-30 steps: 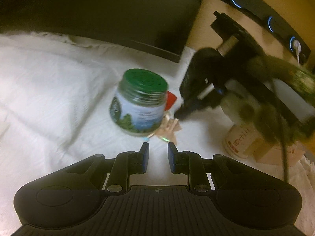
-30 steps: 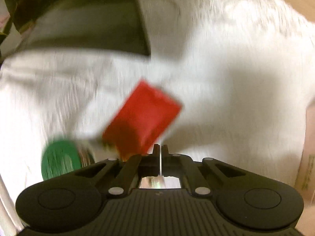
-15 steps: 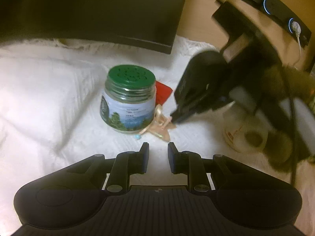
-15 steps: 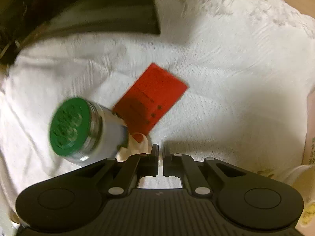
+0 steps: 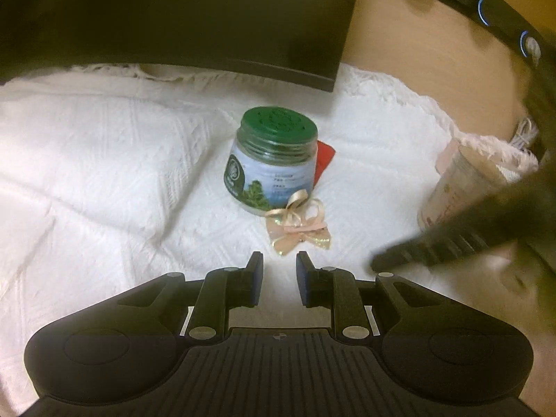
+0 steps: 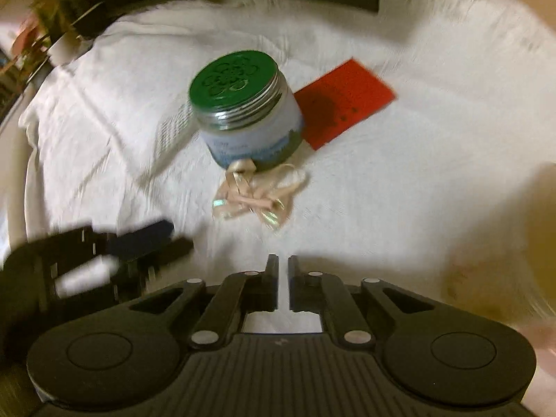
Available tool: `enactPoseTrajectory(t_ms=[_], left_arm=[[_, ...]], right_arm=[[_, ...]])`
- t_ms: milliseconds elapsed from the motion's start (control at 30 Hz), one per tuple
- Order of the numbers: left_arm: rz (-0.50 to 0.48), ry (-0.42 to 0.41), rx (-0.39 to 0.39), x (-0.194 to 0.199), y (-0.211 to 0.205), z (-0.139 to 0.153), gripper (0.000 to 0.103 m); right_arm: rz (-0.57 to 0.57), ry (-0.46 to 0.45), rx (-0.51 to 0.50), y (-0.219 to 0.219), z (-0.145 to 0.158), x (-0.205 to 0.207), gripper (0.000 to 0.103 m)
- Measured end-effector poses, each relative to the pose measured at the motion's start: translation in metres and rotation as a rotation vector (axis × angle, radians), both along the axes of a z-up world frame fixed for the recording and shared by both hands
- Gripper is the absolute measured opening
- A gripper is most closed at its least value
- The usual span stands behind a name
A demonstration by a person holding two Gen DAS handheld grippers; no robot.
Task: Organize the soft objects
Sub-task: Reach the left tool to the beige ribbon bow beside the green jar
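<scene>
A pale pink and gold ribbon bow (image 5: 299,223) lies on the white cloth (image 5: 104,160), touching the front of a jar with a green lid (image 5: 274,160). The bow also shows in the right wrist view (image 6: 259,196), below the jar (image 6: 245,107). My left gripper (image 5: 278,260) is open a little and empty, just short of the bow. My right gripper (image 6: 283,262) is nearly shut with a thin gap, empty, and back from the bow. It appears blurred at the right of the left wrist view (image 5: 451,243).
A red card (image 6: 342,102) lies flat behind the jar. A pale cup (image 5: 455,187) lies tipped at the right. A black monitor (image 5: 173,17) stands at the back. A wooden desk edge (image 5: 417,52) borders the cloth. The left gripper's fingers (image 6: 104,253) show blurred at the left of the right wrist view.
My right gripper has pulled back from the bow and the red card toward the right. The bow now lies in open view. My left gripper holds its small opening.
</scene>
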State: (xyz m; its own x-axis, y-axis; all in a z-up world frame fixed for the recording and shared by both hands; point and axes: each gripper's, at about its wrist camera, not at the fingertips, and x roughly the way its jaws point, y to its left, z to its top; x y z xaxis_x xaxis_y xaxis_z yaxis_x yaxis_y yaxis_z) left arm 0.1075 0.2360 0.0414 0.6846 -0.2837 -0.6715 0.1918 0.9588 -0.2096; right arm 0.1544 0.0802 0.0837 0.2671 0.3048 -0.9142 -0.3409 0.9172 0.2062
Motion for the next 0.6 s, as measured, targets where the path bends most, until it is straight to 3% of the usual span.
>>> enactPoseTrajectory(t_ms=[33,100,200,367,467,600], left_arm=[[0.001,-0.005,-0.013,0.001,0.0,0.001,0.023],[0.002,-0.014,-0.042,0.003,-0.001,0.003,0.023],[-0.043,-0.031,-0.048,0.01,-0.01,0.006,0.023],[-0.109,-0.053,0.057,0.021,-0.034,0.005,0.024],[-0.03,-0.02,0.035,0.037,-0.033,-0.001,0.025],[0.093,0.031,-0.084,0.053,-0.024,-0.009,0.025]], right_arm=[[0.015,-0.028,-0.005,-0.003,0.004,-0.012,0.028],[0.034,-0.057,-0.007,-0.008,0.002,-0.027,0.042],[0.046,-0.059,-0.013,-0.023,-0.004,-0.054,0.043],[0.025,-0.078,-0.031,-0.034,-0.015,-0.073,0.047],[0.034,-0.098,-0.037,-0.036,-0.017,-0.079,0.048],[0.005,-0.097,-0.033,-0.044,-0.017,-0.083,0.048]])
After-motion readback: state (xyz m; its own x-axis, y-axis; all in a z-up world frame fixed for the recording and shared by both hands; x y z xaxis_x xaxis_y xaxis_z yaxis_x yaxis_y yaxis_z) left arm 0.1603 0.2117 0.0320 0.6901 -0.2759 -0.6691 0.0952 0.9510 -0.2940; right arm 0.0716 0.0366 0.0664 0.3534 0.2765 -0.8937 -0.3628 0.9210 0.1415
